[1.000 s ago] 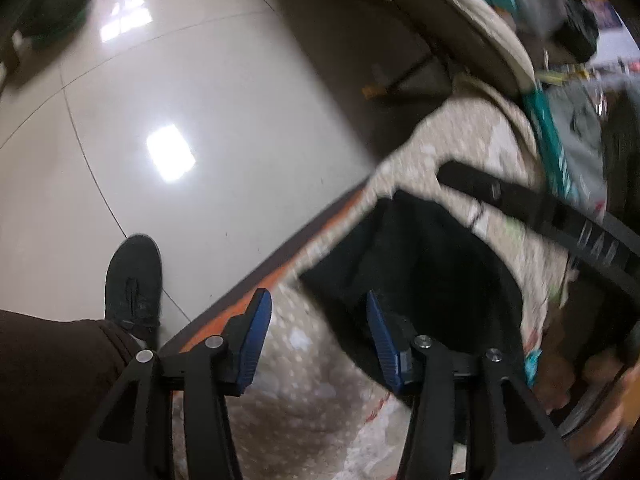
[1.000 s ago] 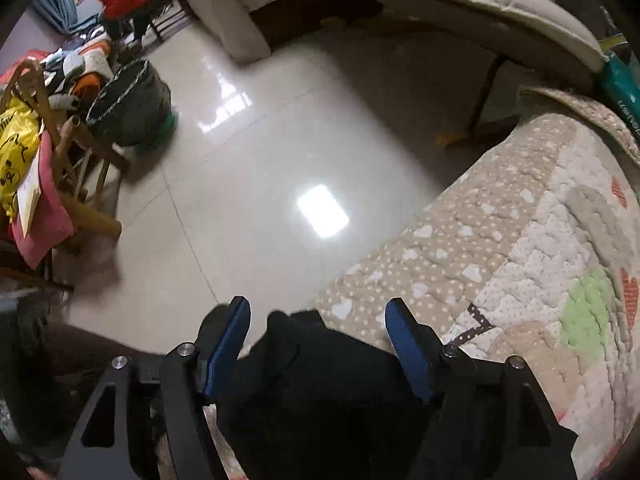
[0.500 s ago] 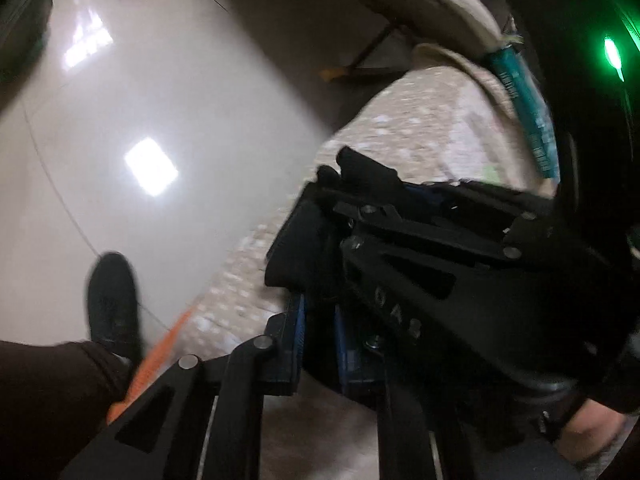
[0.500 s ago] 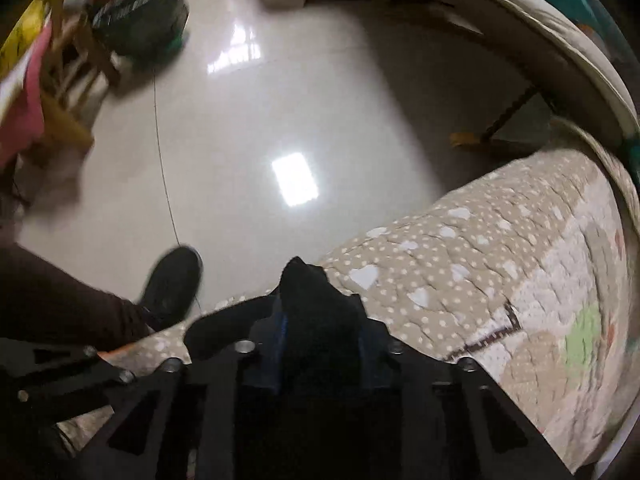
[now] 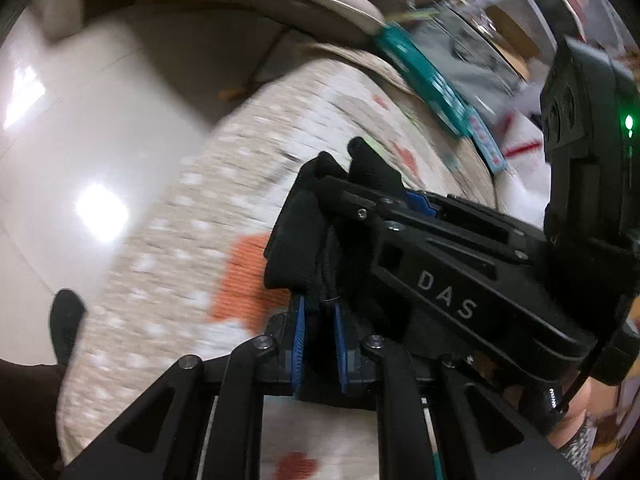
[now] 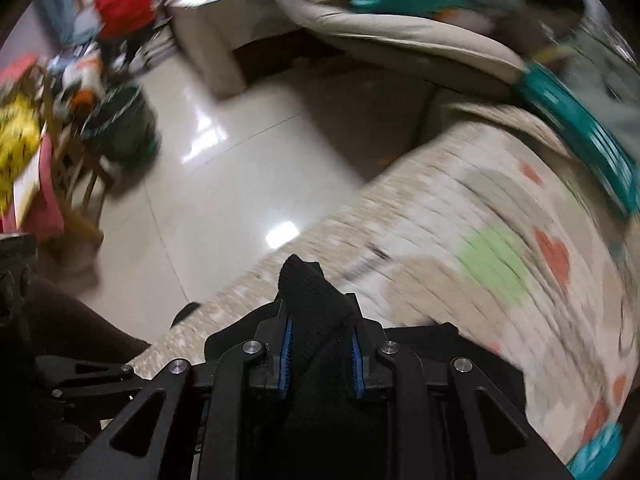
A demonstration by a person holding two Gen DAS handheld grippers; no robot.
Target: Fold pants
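The black pants [image 5: 296, 240] are bunched between my two grippers above a quilted bed cover [image 5: 180, 240]. My left gripper [image 5: 319, 336] is shut on a fold of the black fabric. My right gripper [image 6: 320, 344] is shut on another bunch of the pants [image 6: 312, 300], which sticks up between its blue pads [image 6: 285, 348]. In the left wrist view the right gripper [image 5: 408, 204] crosses right in front, marked DAS, close beside the left one. Most of the pants is hidden below the grippers.
The patterned quilt [image 6: 480, 264] covers a bed whose edge drops to a glossy tiled floor [image 6: 224, 184]. A beige sofa [image 6: 392, 32], a dark bin [image 6: 120, 124] and a wooden chair with clothes [image 6: 48, 184] stand beyond. The person's shoe [image 5: 66, 320] is by the bed.
Both grippers were open over the pants a second ago, then closed on the fabric. They have since lifted it and swung over the quilt, staying close together.
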